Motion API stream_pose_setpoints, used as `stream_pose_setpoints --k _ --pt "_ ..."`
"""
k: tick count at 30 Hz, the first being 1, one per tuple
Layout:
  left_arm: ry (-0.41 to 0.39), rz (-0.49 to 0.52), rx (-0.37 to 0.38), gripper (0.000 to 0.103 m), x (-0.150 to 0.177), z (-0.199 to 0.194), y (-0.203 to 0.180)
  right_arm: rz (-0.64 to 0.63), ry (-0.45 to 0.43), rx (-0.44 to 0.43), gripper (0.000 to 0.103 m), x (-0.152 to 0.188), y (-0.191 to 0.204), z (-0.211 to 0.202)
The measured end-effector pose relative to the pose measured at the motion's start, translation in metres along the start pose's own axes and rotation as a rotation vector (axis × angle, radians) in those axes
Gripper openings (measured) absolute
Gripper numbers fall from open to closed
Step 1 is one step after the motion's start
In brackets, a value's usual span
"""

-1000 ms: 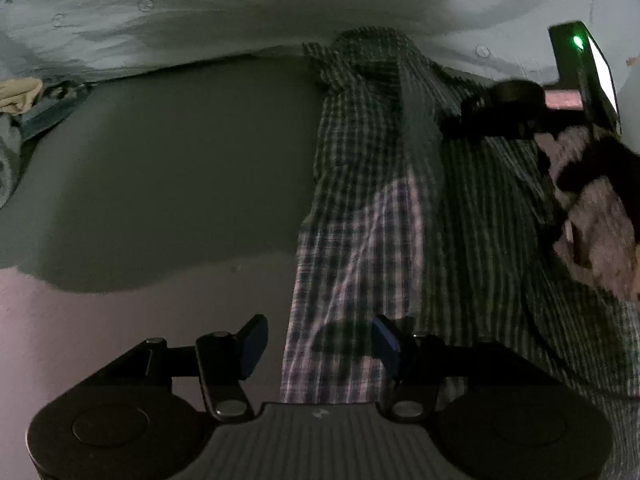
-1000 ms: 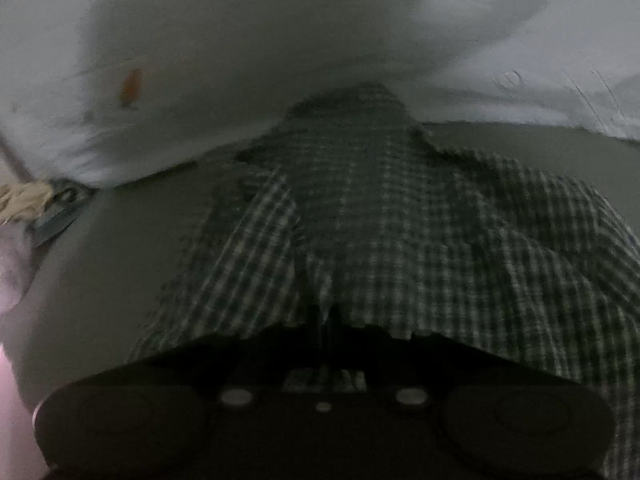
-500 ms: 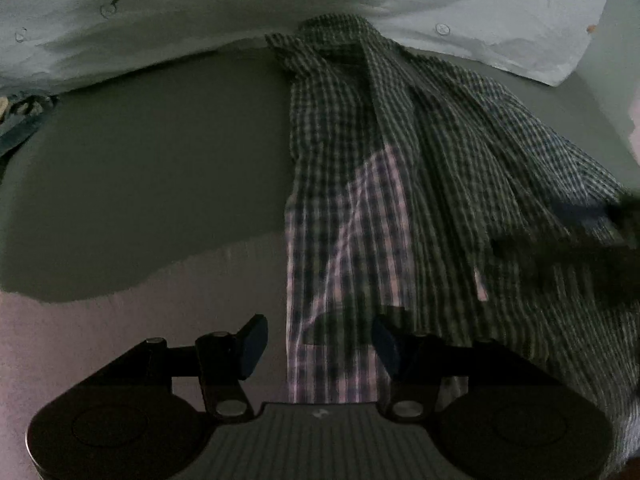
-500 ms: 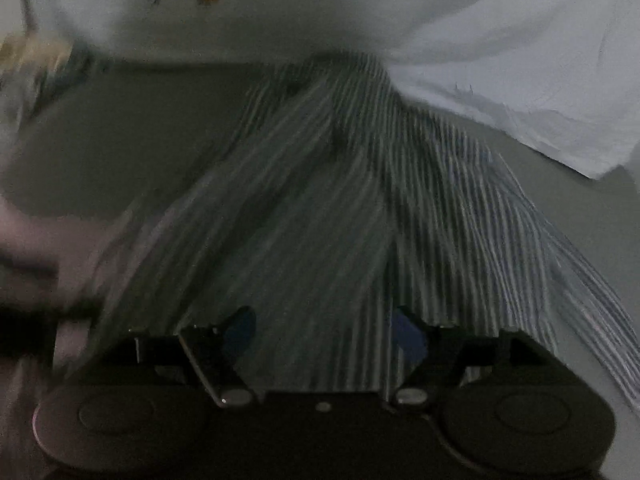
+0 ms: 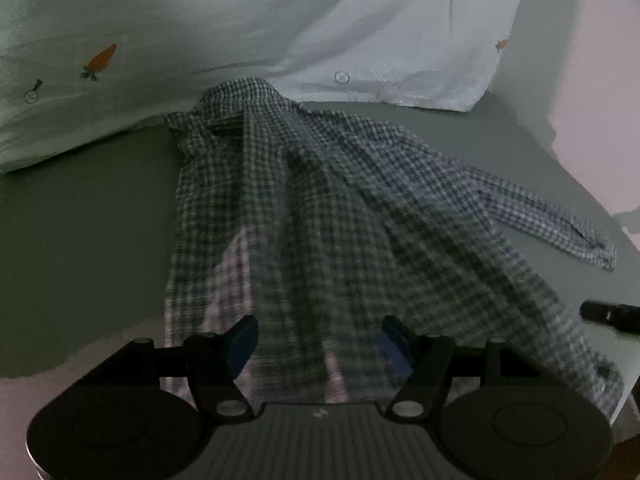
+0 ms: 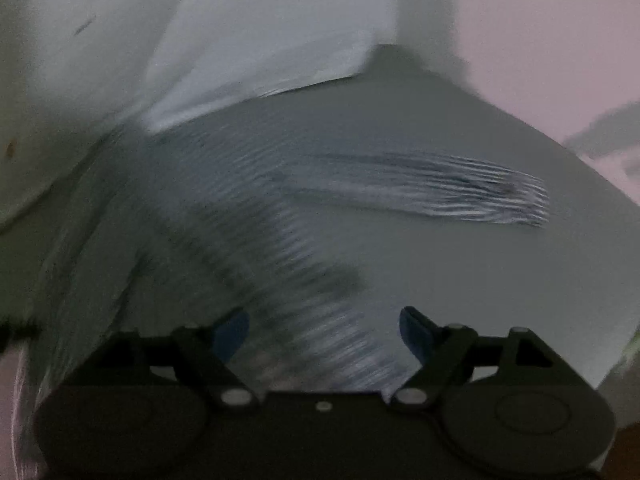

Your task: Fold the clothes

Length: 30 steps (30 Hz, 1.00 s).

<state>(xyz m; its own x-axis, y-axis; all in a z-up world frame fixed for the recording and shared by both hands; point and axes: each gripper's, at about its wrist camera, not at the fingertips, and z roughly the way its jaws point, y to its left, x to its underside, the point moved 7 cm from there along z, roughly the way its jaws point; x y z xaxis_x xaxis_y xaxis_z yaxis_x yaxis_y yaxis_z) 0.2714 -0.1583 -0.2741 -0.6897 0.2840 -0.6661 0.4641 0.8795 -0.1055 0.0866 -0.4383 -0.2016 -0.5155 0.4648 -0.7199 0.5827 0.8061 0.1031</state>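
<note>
No readable words, brands or numbers show in either view; the only marks are printed pictures on the pale bedding (image 5: 280, 20), namely an orange carrot (image 5: 100, 60) and small circled-cross motifs (image 5: 341, 77), plus a tiny unreadable emblem on the left gripper's body (image 5: 320, 414).

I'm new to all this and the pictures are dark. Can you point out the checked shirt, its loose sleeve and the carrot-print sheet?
checked shirt (image 5: 320, 216): left wrist view, middle of the body.
sleeve (image 5: 560, 224): left wrist view, near the cuff.
carrot-print sheet (image 5: 200, 20): left wrist view, plain stretch of fabric.
</note>
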Motion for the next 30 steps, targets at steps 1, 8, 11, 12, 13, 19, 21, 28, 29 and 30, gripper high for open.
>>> stream_pose_setpoints --k 1,8,11,12,13,19,21,28,29,30 --pt "0.008 -0.010 -0.015 0.075 0.003 0.001 -0.006 0.050 -0.009 0.012 0.083 -0.007 -0.019 0.006" --pt "0.129 -0.073 -0.126 0.075 0.030 0.022 -0.055 0.489 0.029 0.049 0.049 -0.043 -0.154 0.067" --pt "0.160 -0.076 -0.157 0.075 0.033 0.031 -0.075 0.618 0.019 0.056 0.050 -0.052 -0.196 0.086" --pt "0.161 -0.080 -0.164 0.075 0.031 0.032 -0.081 0.638 0.015 0.062 0.057 -0.056 -0.205 0.092" --pt "0.155 -0.082 -0.168 0.075 0.027 0.031 -0.088 0.648 0.012 0.072 0.064 -0.060 -0.213 0.097" --pt "0.110 -0.097 -0.180 0.075 0.006 0.018 -0.119 0.449 -0.006 0.115 0.057 -0.087 -0.208 0.128" --pt "0.101 -0.110 -0.175 0.075 0.002 0.015 -0.126 0.309 -0.018 0.145 0.028 -0.095 -0.192 0.136" --pt "0.053 -0.211 -0.078 0.075 -0.023 0.018 -0.147 -0.207 -0.157 -0.212 0.020 -0.110 -0.062 0.096" --pt "0.046 -0.232 -0.063 0.075 -0.027 0.019 -0.148 -0.296 -0.161 -0.297 0.020 -0.102 -0.038 0.087" --pt "0.046 -0.254 -0.056 0.075 -0.028 0.022 -0.146 -0.379 -0.140 -0.375 0.021 -0.089 -0.016 0.080"
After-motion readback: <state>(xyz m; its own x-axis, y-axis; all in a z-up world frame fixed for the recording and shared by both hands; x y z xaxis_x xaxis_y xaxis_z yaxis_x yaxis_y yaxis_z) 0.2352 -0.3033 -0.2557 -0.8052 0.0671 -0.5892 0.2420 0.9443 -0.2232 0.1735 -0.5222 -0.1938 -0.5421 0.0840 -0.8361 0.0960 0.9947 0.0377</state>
